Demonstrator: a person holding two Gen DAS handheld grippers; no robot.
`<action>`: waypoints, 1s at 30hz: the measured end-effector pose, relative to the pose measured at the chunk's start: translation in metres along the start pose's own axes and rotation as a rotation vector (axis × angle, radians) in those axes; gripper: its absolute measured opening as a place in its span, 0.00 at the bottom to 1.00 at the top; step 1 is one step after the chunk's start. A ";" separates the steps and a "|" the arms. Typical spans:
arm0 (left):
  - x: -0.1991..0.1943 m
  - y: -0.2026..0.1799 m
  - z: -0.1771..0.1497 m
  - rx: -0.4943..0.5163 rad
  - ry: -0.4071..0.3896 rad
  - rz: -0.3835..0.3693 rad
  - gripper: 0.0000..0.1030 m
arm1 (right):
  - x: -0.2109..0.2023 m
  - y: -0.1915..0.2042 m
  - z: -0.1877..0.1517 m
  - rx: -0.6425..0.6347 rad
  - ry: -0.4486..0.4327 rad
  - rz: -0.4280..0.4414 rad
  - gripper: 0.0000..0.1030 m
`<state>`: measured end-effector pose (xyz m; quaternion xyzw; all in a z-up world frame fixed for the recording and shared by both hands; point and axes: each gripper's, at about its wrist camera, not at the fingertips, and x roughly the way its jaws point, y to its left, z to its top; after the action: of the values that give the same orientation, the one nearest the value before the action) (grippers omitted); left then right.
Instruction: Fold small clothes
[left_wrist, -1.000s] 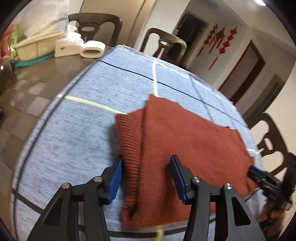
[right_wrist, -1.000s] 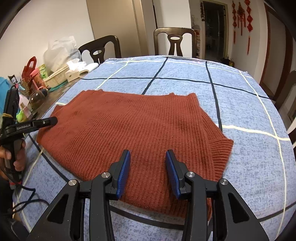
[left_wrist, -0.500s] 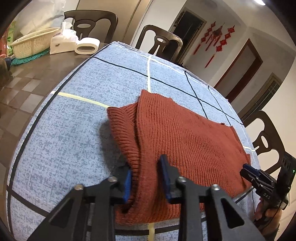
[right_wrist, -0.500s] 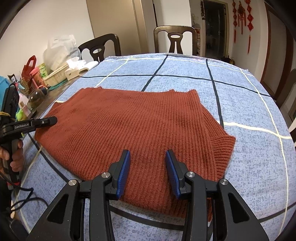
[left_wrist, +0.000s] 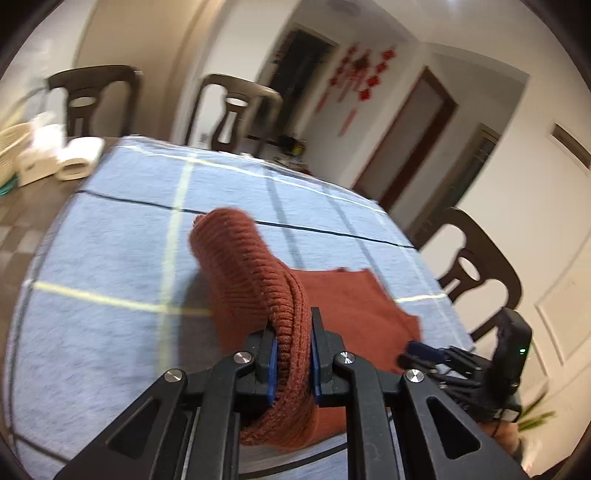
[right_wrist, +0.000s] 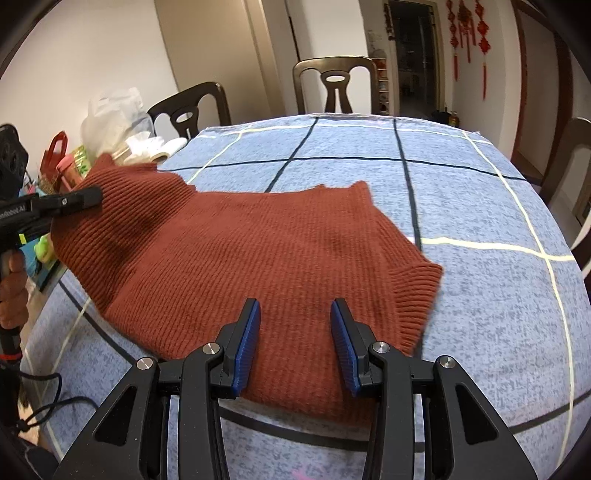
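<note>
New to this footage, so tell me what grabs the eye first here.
The rust-red knit sweater dominates, spread across the blue checked tablecloth. Its left end is pinched in the left gripper and raised off the table, while the right gripper hovers open over the sweater's near edge.

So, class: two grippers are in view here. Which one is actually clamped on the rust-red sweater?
The left gripper: its blue pads pinch a raised fold of the sweater. The right gripper stands open, gripping nothing.
</note>
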<state>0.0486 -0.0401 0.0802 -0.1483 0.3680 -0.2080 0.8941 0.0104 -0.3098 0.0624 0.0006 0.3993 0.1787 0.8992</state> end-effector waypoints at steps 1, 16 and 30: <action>0.008 -0.008 0.000 0.017 0.014 -0.018 0.15 | -0.001 -0.002 0.000 0.006 -0.003 -0.002 0.39; 0.066 -0.050 -0.033 0.135 0.147 -0.012 0.20 | -0.004 -0.015 -0.002 0.042 -0.007 0.007 0.39; 0.064 -0.058 -0.030 0.163 0.135 -0.015 0.31 | -0.004 -0.012 -0.001 0.031 -0.003 0.004 0.39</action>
<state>0.0527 -0.1248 0.0462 -0.0633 0.4082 -0.2536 0.8747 0.0113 -0.3223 0.0632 0.0154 0.4006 0.1746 0.8993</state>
